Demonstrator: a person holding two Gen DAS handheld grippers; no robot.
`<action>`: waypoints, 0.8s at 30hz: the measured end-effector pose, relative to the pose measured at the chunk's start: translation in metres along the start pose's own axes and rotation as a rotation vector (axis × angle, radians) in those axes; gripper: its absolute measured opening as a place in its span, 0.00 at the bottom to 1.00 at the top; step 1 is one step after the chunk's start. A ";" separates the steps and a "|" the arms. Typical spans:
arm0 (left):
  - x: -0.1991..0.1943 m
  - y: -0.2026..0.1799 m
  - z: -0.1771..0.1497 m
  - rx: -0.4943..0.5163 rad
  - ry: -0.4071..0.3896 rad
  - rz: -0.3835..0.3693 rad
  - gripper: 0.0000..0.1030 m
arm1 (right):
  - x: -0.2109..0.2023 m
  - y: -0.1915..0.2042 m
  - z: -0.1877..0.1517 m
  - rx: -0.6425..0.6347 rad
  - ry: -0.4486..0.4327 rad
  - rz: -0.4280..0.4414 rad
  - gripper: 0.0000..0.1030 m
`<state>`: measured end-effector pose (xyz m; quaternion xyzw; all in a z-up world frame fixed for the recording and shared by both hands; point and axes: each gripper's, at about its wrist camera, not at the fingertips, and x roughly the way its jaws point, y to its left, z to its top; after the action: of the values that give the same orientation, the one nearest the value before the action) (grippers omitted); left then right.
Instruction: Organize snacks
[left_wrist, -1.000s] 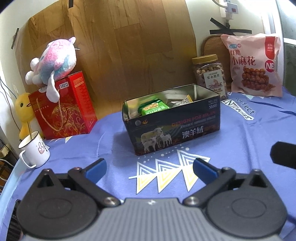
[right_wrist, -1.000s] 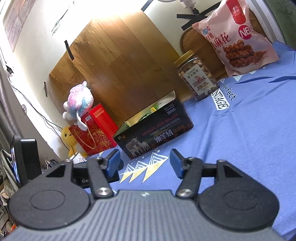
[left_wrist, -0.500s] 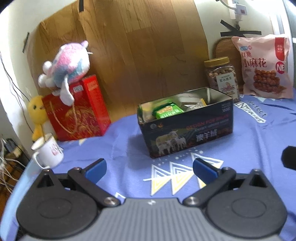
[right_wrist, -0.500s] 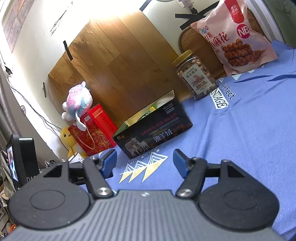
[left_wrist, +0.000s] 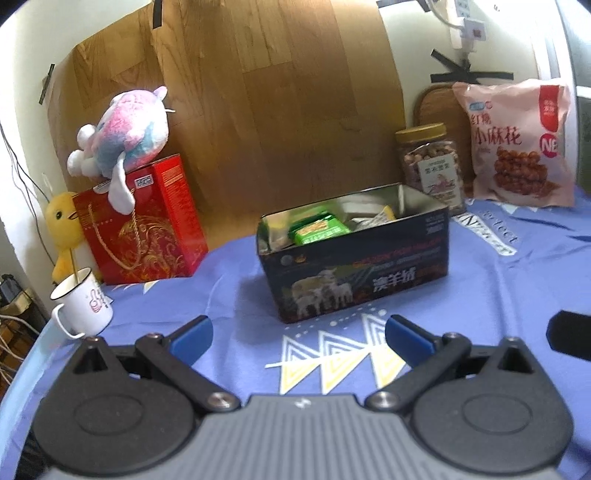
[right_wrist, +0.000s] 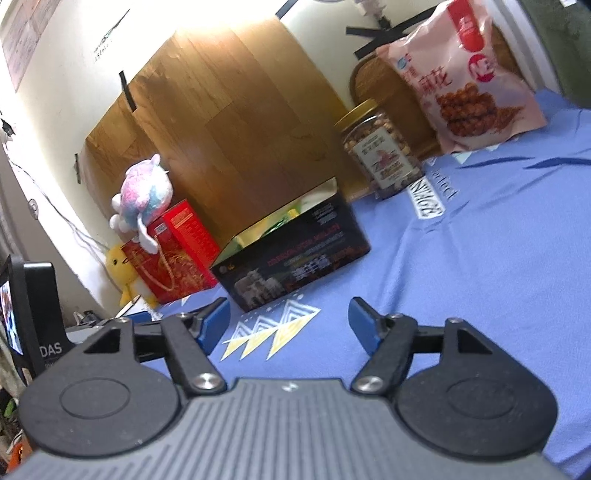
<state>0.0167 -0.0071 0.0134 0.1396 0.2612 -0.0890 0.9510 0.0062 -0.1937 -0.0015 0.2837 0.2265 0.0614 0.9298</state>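
Note:
A dark open tin with sheep on its side stands on the blue cloth; it holds a green snack pack and other wrappers. It also shows in the right wrist view. A nut jar and a pink snack bag stand at the back right. My left gripper is open and empty, in front of the tin. My right gripper is open and empty, also in front of the tin.
A red gift bag with a plush toy on top stands at the back left beside a yellow duck. A white mug sits near the table's left edge. A wood-pattern board leans on the wall.
The left gripper has drawn back and shifted left, so the tin sits further right in its view. The right gripper has moved slightly. Both stay open.

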 end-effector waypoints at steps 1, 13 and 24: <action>0.000 -0.001 0.000 -0.004 -0.002 -0.004 1.00 | -0.002 -0.002 0.000 0.004 -0.003 -0.009 0.72; -0.001 -0.042 -0.002 0.037 0.013 -0.070 1.00 | -0.041 -0.025 -0.012 0.041 -0.038 -0.097 0.72; -0.003 -0.096 -0.003 0.075 0.085 -0.134 1.00 | -0.067 -0.038 -0.028 0.024 -0.028 -0.124 0.72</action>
<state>-0.0100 -0.0963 -0.0086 0.1609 0.3066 -0.1561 0.9251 -0.0670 -0.2275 -0.0176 0.2810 0.2314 -0.0032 0.9314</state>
